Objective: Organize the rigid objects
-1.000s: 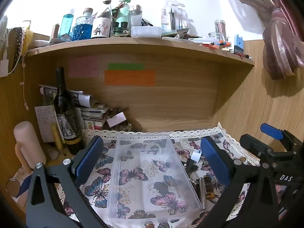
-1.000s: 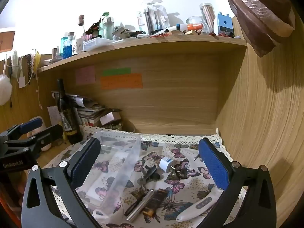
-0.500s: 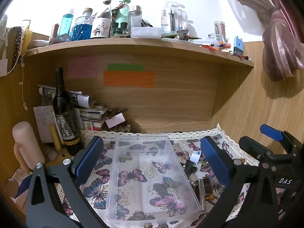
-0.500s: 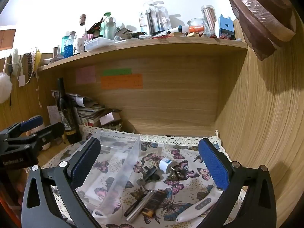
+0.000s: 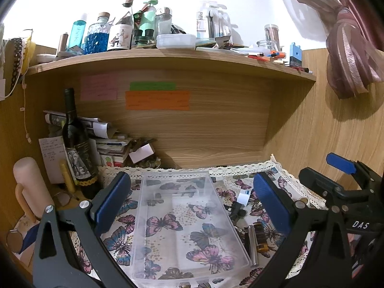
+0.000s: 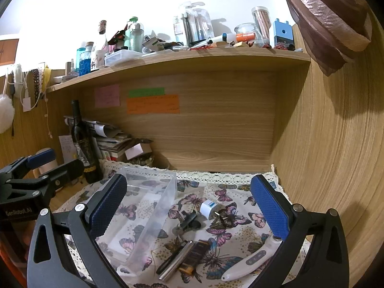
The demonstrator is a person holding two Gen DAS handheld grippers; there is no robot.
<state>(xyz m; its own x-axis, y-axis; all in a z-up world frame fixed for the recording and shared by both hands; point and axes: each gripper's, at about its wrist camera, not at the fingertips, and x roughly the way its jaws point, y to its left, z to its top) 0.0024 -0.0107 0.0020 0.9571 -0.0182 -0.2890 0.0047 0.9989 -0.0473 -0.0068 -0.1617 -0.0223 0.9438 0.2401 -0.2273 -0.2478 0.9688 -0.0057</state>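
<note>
An empty clear plastic bin (image 5: 187, 223) lies on the butterfly cloth (image 5: 242, 187), and my left gripper (image 5: 192, 201) hovers open above it. Seen from the right, the bin (image 6: 153, 206) sits at left. Beside it lie small items: a white plug adapter (image 6: 208, 209), a black clip with keys (image 6: 189, 222), a silver tube (image 6: 176, 260), a dark brown bottle (image 6: 194, 252) and a white remote-like wand (image 6: 249, 261). My right gripper (image 6: 189, 206) stands open above these items, holding nothing. In the left wrist view the silver tube (image 5: 252, 246) and brown bottle (image 5: 260, 236) lie right of the bin.
A dark wine bottle (image 5: 75, 141) and a stack of papers (image 5: 108, 139) stand at the back left. Wooden walls close the back and right. A cluttered shelf (image 5: 168, 55) runs overhead. A pink cylinder (image 5: 28, 187) stands at far left. A curtain (image 6: 331, 16) hangs upper right.
Both grippers have drifted only slightly; the scene has shifted down a little in each view. Nothing was grasped or released.
</note>
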